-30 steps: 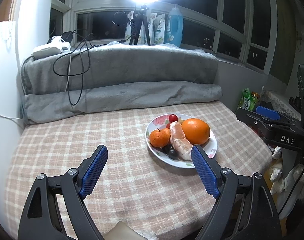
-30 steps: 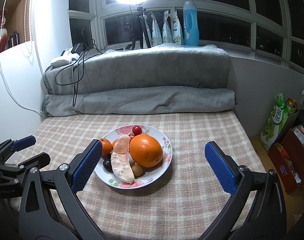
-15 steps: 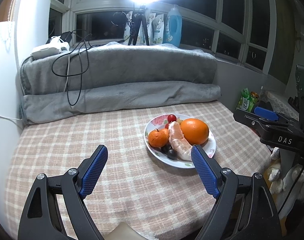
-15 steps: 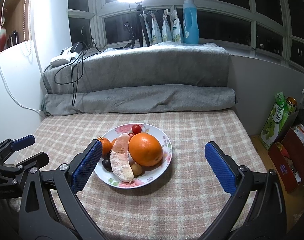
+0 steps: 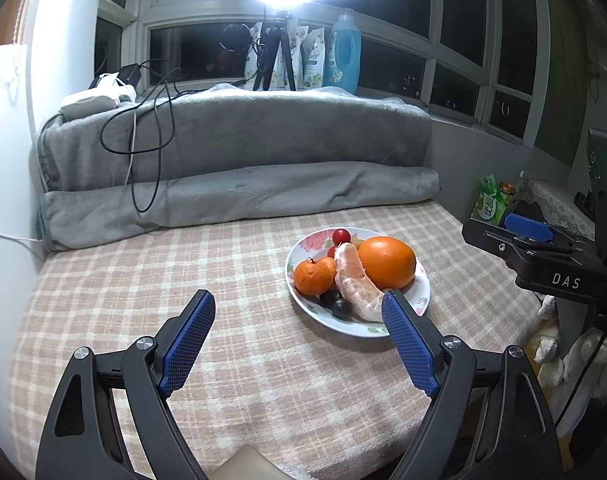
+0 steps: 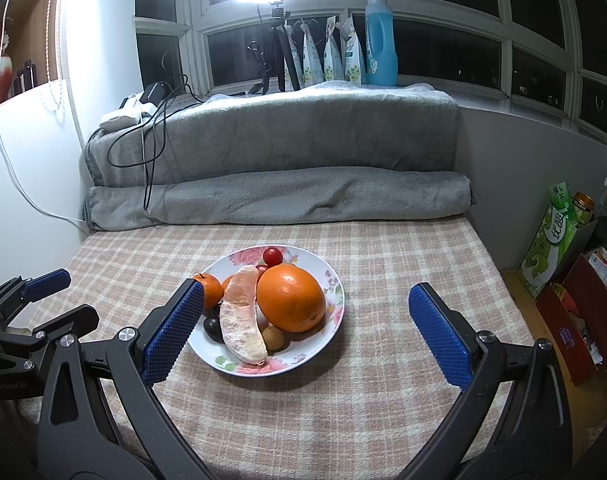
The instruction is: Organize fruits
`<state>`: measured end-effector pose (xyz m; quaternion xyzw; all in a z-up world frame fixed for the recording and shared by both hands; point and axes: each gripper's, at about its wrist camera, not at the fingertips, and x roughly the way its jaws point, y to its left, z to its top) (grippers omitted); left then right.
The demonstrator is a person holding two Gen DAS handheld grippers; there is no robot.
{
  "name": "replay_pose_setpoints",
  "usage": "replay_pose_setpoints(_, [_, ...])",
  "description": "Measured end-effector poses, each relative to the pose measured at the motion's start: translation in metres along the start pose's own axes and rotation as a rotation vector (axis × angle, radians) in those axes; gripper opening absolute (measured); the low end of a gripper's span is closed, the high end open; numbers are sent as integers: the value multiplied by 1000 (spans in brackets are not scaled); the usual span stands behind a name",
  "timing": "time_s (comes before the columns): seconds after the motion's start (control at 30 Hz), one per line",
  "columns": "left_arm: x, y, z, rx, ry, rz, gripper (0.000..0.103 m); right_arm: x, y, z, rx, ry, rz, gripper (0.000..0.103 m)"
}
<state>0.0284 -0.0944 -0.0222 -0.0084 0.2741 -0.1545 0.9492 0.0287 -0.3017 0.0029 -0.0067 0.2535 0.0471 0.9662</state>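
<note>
Looking from right wrist: longan [image 6: 273, 336] visible on plate [image 6: 332, 312], hidden in left view; left view alone shows right gripper's "DAS" body. Checked tablecloth [image 5: 143, 280] carries one plate. Fruit counted: one big orange [image 6: 291, 298], one pomelo segment [image 6: 241, 316], one mandarin [image 5: 313, 276], two cherry tomatoes [image 6: 273, 256], two dark grapes [image 5: 335, 304]. Left gripper [image 5: 299, 340] and right gripper [image 6: 305, 330] both gape wide, empty, angled down above cloth.

Black gripper [image 5: 297, 334] arms, blue textured pads [image 5: 189, 342], silver screws
</note>
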Motion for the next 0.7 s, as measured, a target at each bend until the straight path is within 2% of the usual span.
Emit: replay_pose_setpoints(0.7, [0, 4, 0, 11, -10, -11, 86, 1, 0, 0, -1, 2, 0, 103])
